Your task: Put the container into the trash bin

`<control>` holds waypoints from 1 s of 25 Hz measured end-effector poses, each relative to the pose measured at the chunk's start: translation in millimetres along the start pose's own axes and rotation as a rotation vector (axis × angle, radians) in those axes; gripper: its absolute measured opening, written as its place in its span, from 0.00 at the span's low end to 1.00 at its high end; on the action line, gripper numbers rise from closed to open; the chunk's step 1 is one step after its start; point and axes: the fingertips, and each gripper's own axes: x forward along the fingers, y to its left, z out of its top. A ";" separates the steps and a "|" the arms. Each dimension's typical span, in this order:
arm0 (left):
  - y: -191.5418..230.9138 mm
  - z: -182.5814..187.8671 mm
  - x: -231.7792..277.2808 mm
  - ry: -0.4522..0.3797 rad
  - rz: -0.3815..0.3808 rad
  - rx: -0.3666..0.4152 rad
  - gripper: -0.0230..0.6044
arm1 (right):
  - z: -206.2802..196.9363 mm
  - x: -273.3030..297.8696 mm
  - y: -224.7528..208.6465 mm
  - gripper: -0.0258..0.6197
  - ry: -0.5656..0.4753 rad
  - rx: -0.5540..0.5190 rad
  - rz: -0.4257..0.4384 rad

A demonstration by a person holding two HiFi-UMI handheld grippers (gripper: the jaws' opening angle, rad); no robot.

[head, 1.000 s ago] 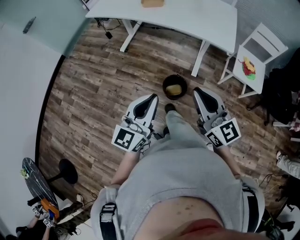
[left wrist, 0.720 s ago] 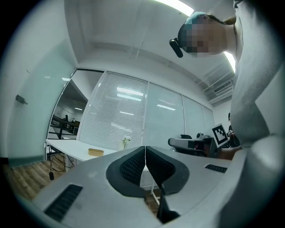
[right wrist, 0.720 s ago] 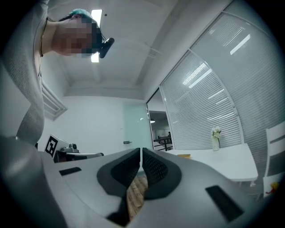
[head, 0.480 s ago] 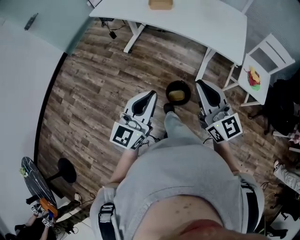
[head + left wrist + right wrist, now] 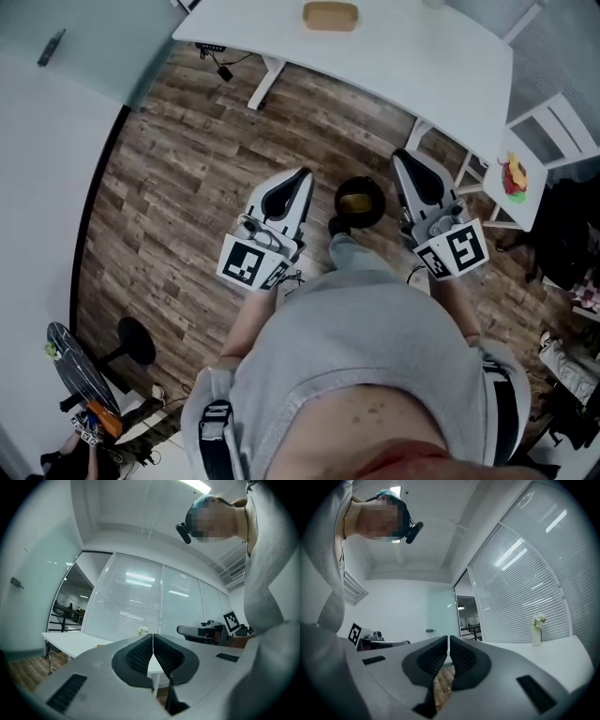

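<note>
On the far side of the wood-plank floor, on the long white table (image 5: 422,56), sits the shallow tan container (image 5: 330,15), a rounded rectangle that looks like light pulp or thin plastic. I'd expect it to weigh next to nothing and to buckle if squeezed hard, so a pinch on one rim or across its short width seems best. The left gripper (image 5: 301,174) and the right gripper (image 5: 404,157) are both clenched on nothing, jaws pressed together, held about level and well apart from the container. Between them on the floor stands the round black trash bin (image 5: 360,202) with something yellowish in it, and the person's dark shoe (image 5: 338,226) is just beside it. The bin stands between the person and the table, so it probably wants stepping around. To the right is a white slatted chair (image 5: 562,131) with a colourful object (image 5: 515,176) on its seat.
</note>
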 end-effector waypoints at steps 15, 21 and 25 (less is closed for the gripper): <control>64.6 5.6 80.0 -0.011 0.007 0.016 0.05 | 4.1 76.8 -62.0 0.15 0.020 -0.018 0.027; 70.9 4.7 93.1 -0.001 -0.025 0.012 0.05 | -0.8 94.7 -66.0 0.15 0.033 -0.007 0.029; 75.1 1.8 96.7 -0.001 -0.026 0.002 0.05 | -4.6 98.6 -68.9 0.15 0.044 -0.007 0.027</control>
